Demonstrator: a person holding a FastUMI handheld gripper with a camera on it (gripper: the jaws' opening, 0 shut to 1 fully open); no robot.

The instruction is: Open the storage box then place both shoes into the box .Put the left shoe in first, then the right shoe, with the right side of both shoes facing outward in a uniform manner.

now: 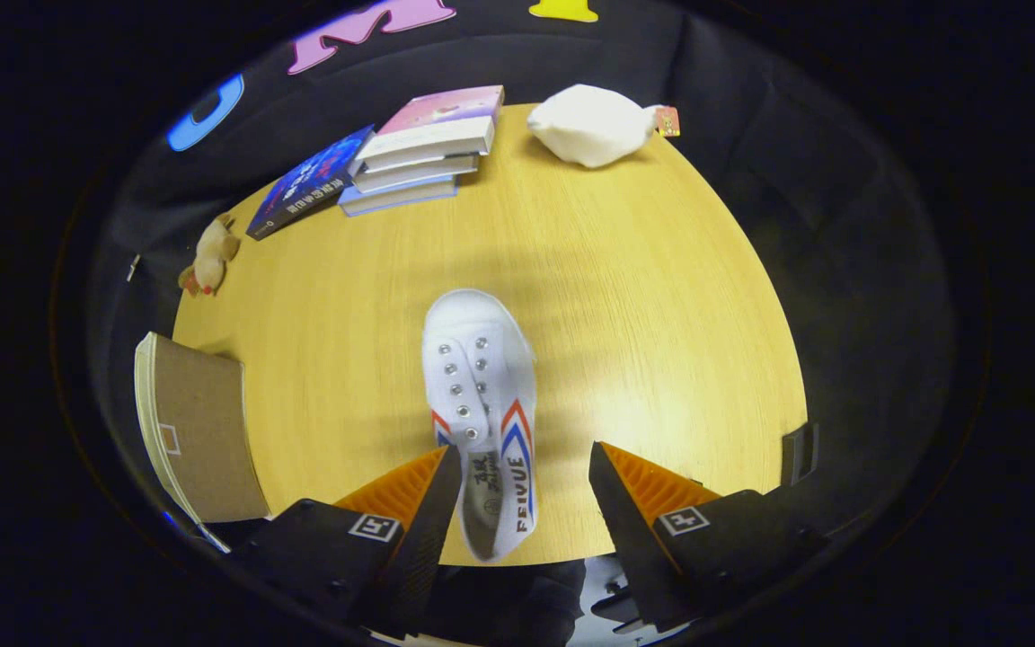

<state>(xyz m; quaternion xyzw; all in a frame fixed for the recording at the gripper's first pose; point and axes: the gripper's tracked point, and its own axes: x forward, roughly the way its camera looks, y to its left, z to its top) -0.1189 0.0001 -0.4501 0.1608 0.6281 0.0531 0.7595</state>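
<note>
A white canvas shoe (pixel 482 395) with red and blue stripes lies on the round wooden table (pixel 643 296), toe pointing away from me. Its heel sits between my gripper's (pixel 525 465) two fingers, closer to the left finger (pixel 432 503). The right finger (pixel 625 503) stands apart from the shoe with bare table between. The gripper is open and hovers above the heel. A brown cardboard box (pixel 199 431) with a pale rim stands at the table's edge, left of the left finger.
A stack of books (pixel 428 148) and a dark blue book (pixel 306 184) lie at the far side. A white cloth bundle (pixel 594 124) rests far right of them. A small tan plush toy (pixel 210 256) sits at the left edge.
</note>
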